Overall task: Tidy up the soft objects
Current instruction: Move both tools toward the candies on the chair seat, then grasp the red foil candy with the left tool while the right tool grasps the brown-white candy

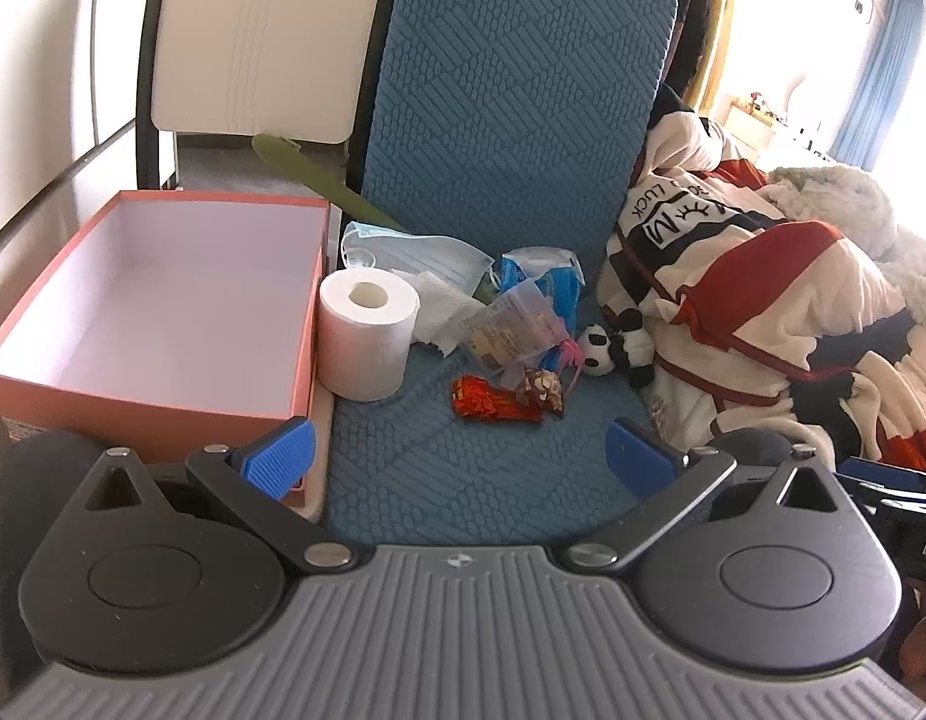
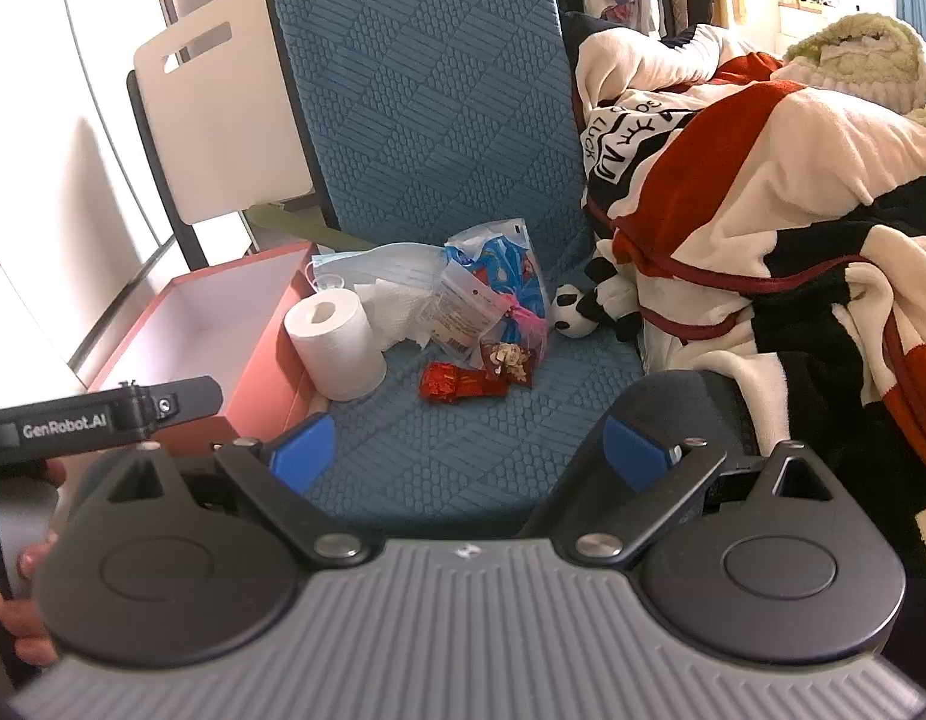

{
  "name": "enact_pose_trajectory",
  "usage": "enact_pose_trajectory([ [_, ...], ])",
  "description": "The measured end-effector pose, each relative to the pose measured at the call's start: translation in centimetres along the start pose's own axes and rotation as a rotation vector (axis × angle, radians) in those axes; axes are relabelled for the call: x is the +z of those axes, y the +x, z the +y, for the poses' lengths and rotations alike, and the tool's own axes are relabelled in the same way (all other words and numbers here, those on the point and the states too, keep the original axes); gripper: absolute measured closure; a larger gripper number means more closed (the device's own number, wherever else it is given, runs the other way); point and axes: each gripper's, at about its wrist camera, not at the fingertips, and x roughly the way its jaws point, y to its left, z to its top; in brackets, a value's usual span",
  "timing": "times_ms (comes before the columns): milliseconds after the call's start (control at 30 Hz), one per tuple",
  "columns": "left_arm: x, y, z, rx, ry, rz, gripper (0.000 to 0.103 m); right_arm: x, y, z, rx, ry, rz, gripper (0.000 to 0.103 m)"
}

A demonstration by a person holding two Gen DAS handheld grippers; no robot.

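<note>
A small panda plush (image 1: pixel 619 348) (image 2: pixel 589 306) lies on the blue mat (image 1: pixel 493 468) (image 2: pixel 438 456) against a red, white and black blanket (image 1: pixel 763 312) (image 2: pixel 763 192). A toilet paper roll (image 1: pixel 366 333) (image 2: pixel 336 342) stands beside an open pink box (image 1: pixel 156 306) (image 2: pixel 210 330). Crumpled tissue (image 1: pixel 444 306) (image 2: pixel 396 306), a blue face mask (image 1: pixel 414 246) (image 2: pixel 378 261), plastic packets (image 1: pixel 511 324) (image 2: pixel 493 294) and red snack wrappers (image 1: pixel 499 402) (image 2: pixel 456 387) lie between them. My left gripper (image 1: pixel 456 459) and right gripper (image 2: pixel 469 450) hover open over the mat's near end, holding nothing.
A white chair back (image 1: pixel 258 36) (image 2: pixel 222 114) stands behind the box, with a green strip (image 1: pixel 318 177) beneath it. A fluffy pale throw (image 2: pixel 859 54) lies far right. A hand (image 2: pixel 18 606) holds the left gripper's body (image 2: pixel 102 414) at the right wrist view's left edge.
</note>
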Motion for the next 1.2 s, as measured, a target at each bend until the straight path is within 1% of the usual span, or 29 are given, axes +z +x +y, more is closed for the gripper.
enact_pose_trajectory([
  [167,-0.1,0.4,0.4,-0.012,-0.012,0.006,0.0,-0.2,0.3,0.0,-0.003,-0.003,0.001,0.005],
  [433,-0.2,2.9,1.0,-0.021,-0.024,0.053,0.0,-0.4,2.5,-0.1,-0.026,-0.009,0.014,0.005],
  [533,-0.1,4.3,1.1,-0.014,-0.021,0.072,0.0,-0.4,3.6,-0.4,-0.022,0.001,0.02,0.005],
  [767,0.1,8.0,1.2,-0.031,-0.018,0.12,0.0,-0.4,6.7,-1.3,-0.032,0.02,0.037,0.005],
  [967,0.2,10.7,0.9,-0.031,0.015,0.172,0.0,-0.4,8.6,-2.0,-0.06,0.037,0.03,0.005],
  [1200,0.6,13.8,0.3,-0.036,0.037,0.208,0.0,-0.2,11.0,-3.3,-0.058,0.078,0.04,0.005],
])
